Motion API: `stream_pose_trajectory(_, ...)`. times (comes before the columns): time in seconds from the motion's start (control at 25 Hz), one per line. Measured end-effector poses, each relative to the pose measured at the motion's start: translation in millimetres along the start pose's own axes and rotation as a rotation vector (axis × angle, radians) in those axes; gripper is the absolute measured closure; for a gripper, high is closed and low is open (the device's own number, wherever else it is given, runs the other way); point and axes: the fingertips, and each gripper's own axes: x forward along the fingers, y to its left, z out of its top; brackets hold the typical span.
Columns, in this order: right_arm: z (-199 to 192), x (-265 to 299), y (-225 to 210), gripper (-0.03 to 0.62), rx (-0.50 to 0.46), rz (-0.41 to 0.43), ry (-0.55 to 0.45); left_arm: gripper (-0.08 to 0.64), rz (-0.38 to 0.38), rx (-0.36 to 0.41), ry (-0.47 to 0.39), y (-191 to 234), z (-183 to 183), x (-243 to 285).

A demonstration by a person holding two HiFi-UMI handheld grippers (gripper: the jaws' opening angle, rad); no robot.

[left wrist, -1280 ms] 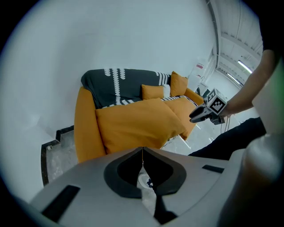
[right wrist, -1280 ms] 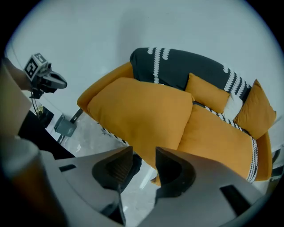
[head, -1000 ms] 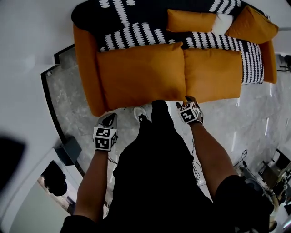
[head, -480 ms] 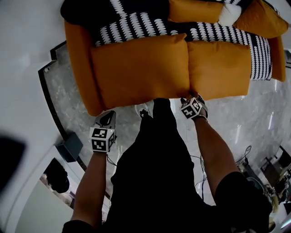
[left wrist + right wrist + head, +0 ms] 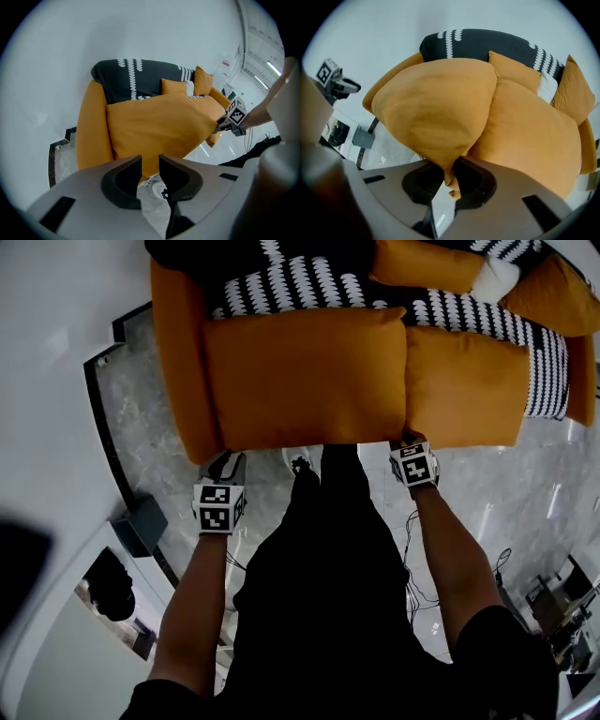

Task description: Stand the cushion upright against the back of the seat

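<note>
My right gripper (image 5: 449, 182) was closing, pinching the big orange fabric cushion (image 5: 436, 112) by its front corner; left gripper (image 5: 150, 176) was opening, empty.

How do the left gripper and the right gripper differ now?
The left gripper has nothing between its opening jaws; the right gripper is closing on the seat cushion's front corner. The left hangs over the floor, off the cushion; the right touches it. Both face the sofa.

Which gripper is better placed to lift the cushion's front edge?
Right gripper: its jaws are closing on a corner of the cushion. The left gripper hangs short of it, jaws opening, empty.
</note>
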Motion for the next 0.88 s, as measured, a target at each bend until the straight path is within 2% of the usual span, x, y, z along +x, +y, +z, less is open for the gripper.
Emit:
stream_pose_trajectory(0.24,19.9,-31.7,-8.8,0.515,0.106,0.029,-0.041,0.400,0.067,-0.018,0.050,19.4,-24.4,9.1)
stream_pose_trajectory(0.44,35.7,-46.9,-13.8,0.517,0.132,0.049,-0.063,0.370,0.058,-0.113,0.142,34.7,-65.9,32.0)
stream_pose_trajectory(0.56,47.5,-60.5,-14.0,0.520,0.155,0.067,-0.085,0.360,0.065,-0.129,0.184,37.5,-83.3,39.4)
stream_pose_trajectory(0.68,61.6,-76.0,-15.5,0.522,0.182,0.090,-0.115,0.354,0.092,-0.124,0.180,41.2,-85.4,43.5)
stream_pose_trajectory(0.88,84.0,-95.0,-22.4,0.525,0.209,0.112,-0.153,0.345,0.154,-0.166,0.138,54.8,-76.6,44.8)
